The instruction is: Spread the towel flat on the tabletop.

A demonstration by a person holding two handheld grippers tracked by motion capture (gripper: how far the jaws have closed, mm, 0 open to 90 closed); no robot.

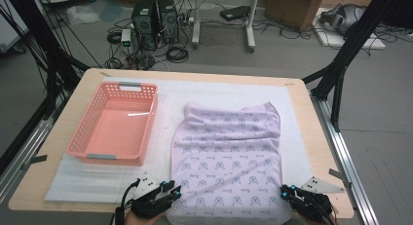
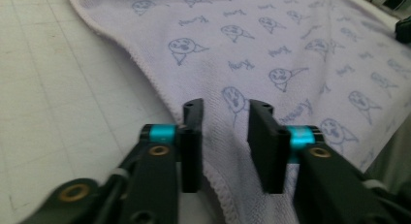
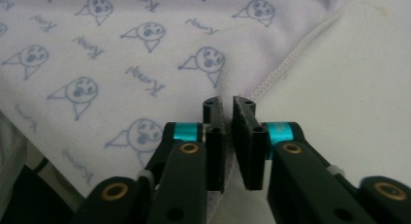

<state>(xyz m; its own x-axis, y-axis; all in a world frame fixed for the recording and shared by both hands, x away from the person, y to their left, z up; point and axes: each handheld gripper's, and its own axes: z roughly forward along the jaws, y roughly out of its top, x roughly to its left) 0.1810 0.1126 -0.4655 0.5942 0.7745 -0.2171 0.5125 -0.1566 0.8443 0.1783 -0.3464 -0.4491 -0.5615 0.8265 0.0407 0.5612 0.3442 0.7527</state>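
Basket [image 1: 115, 123] of pink plastic sits on the left half of the worktop [image 1: 302, 88], on a white mat [image 1: 170, 91], and nothing lies in it. Just to its right a pale lilac towel [image 1: 229, 157] printed with small blue faces is spread flat, its far end rumpled into folds and its near edge running off the bottom of the high view. The left hand-held gripper [image 1: 173, 188] is at the towel's near left corner; in the left gripper view its jaws stand well apart, straddling the stitched hem with cloth between them but not pinched. The right hand-held gripper [image 1: 285, 190] is at the near right corner; in the right gripper view [image 3: 228, 105] its jaws are almost together, with the hem running in between them, though whether they actually pinch the cloth is hard to make out
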